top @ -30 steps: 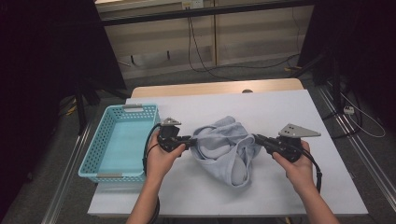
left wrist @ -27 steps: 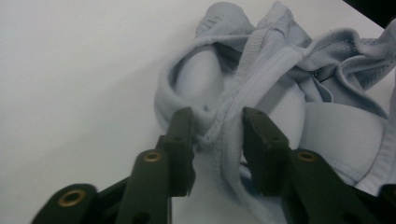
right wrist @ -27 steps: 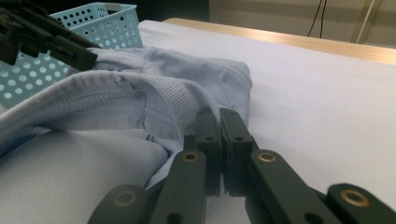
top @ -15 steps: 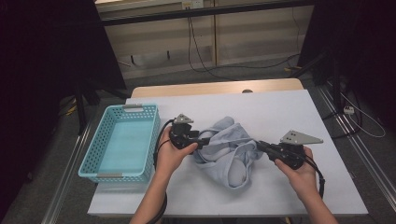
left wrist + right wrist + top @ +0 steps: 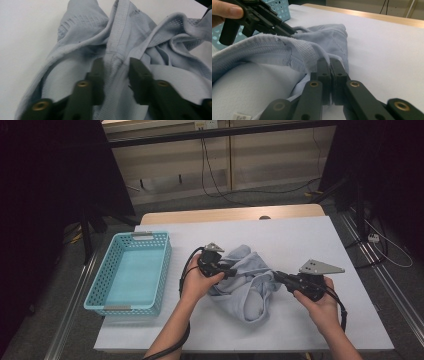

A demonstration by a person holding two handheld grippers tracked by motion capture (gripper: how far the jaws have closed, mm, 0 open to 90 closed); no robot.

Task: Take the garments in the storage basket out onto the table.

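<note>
A light grey-blue garment (image 5: 247,282) lies crumpled at the middle of the white table (image 5: 300,240). My left gripper (image 5: 232,271) reaches into its left side. In the left gripper view the jaws (image 5: 116,63) have just been closing and pinch a ribbed band of the garment (image 5: 82,32) between them. My right gripper (image 5: 276,275) holds the garment's right side. In the right gripper view its jaws (image 5: 329,61) are shut on the ribbed hem of the garment (image 5: 262,82), and the left gripper (image 5: 287,30) shows beyond.
A turquoise plastic basket (image 5: 125,310) with nothing in it stands on the table's left part. Its corner shows in the right gripper view as basket (image 5: 279,6). Bare table lies behind and to the right of the garment. Cables run on the floor beyond.
My left hand has moved right, further into the garment, letting go of its edge and taking a ribbed fold nearer the middle. The cloth is bunched narrower. The right hand has kept still.
</note>
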